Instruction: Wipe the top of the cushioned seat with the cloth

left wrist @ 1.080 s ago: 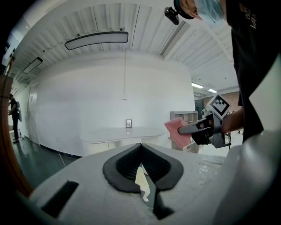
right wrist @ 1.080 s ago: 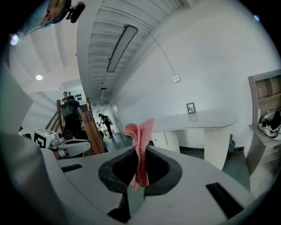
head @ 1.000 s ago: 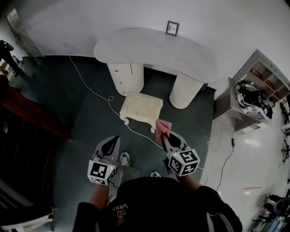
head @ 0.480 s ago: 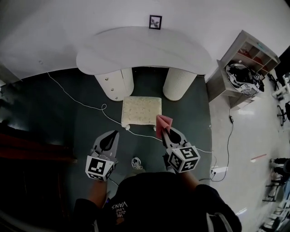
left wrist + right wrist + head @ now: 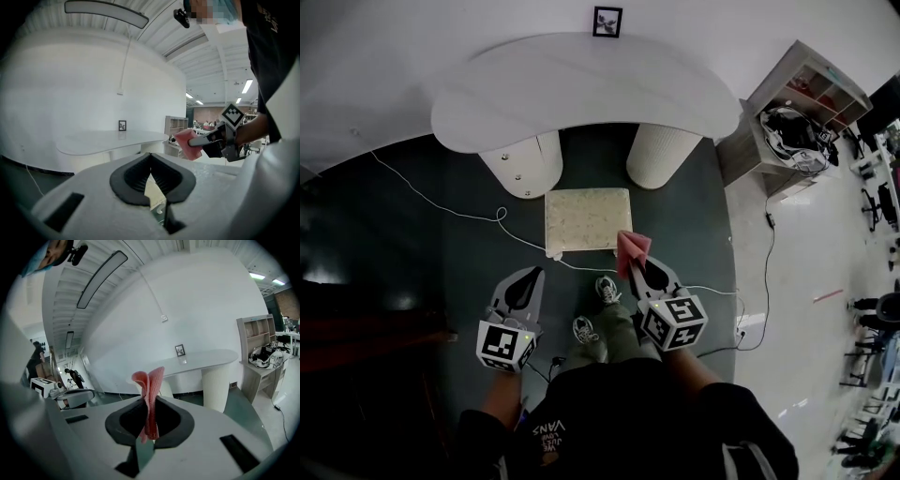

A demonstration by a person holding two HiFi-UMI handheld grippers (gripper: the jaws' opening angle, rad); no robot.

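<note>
A cream cushioned seat stands on the dark floor below a white curved desk. My right gripper is shut on a folded pink cloth, which hangs just off the seat's near right corner. In the right gripper view the cloth sticks up from between the jaws of that gripper. My left gripper hovers left of and nearer than the seat, jaws closed with nothing in them. The left gripper view shows its own jaws touching, and the cloth at the right.
A white cable runs over the floor past the seat's left corner. Two white pedestals hold the desk up. A framed picture leans on the wall. A shelf unit stands at the right. The person's shoes are near the seat.
The view has swung and closed in, so the seat now lies straight ahead and nearer. The cloth in my right gripper has come to the seat's near right corner. The person's feet stepped forward.
</note>
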